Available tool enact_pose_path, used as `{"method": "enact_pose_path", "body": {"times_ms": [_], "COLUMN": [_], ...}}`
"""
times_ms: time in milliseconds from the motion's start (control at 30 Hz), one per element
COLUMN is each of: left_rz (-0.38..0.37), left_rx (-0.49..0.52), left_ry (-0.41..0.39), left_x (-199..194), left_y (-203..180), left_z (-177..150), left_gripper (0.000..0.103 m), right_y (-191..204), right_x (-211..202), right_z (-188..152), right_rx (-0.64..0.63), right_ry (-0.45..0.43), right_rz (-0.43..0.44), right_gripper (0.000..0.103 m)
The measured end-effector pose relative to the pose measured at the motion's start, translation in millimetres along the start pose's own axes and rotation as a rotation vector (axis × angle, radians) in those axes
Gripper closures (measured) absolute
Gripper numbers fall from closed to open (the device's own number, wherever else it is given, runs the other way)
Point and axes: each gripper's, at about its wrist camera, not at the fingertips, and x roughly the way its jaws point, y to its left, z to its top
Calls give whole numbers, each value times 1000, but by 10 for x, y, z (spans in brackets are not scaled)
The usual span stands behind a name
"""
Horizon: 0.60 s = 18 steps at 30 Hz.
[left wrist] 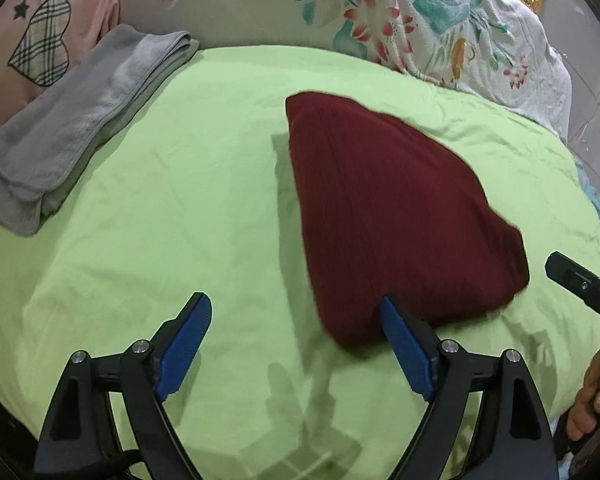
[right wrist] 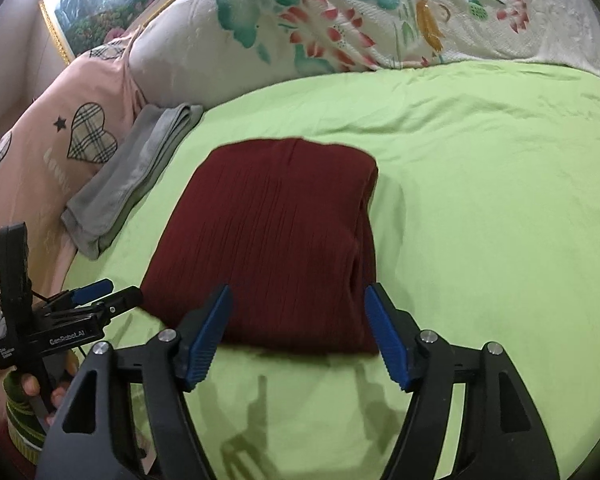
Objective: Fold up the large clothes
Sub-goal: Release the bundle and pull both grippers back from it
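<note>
A dark red ribbed garment [left wrist: 396, 216] lies folded into a compact block on the light green bedsheet [left wrist: 180, 200]; it also shows in the right wrist view [right wrist: 276, 240]. My left gripper [left wrist: 296, 308] is open and empty, above the sheet at the garment's near left corner, its right fingertip over the cloth edge. My right gripper [right wrist: 298, 300] is open and empty, just in front of the garment's near edge. The left gripper also shows at the left of the right wrist view [right wrist: 100, 292]. Part of the right gripper's body [left wrist: 580, 284] shows in the left wrist view.
A folded grey garment [left wrist: 76, 128] lies at the sheet's left edge, also in the right wrist view [right wrist: 136, 172]. A pink pillow with plaid hearts [left wrist: 40, 44] and a white floral quilt [left wrist: 380, 20] border the far side. A framed picture [right wrist: 100, 8] hangs behind.
</note>
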Motion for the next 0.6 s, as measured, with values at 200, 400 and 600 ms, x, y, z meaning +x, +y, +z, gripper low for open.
{"method": "enact_pose_path", "body": {"times_ms": [200,400,600], "left_rz": [87,110,183], "left_rx": [47,74,90], "left_ry": [47,99,60], "left_x": [-38,-96,-348], "left_y": [92,180,130], "left_z": [-447,-840,-843], "left_gripper": [16,16,16], "right_y": [61,105,163], "right_x": [-99,-160,-269], "right_z": [-353,-662,-778], "right_rx": [-19,-56,-83], "right_ry": [65,139,163], "right_rz": [-13,-46,-36], "right_gripper": [24,23,23]}}
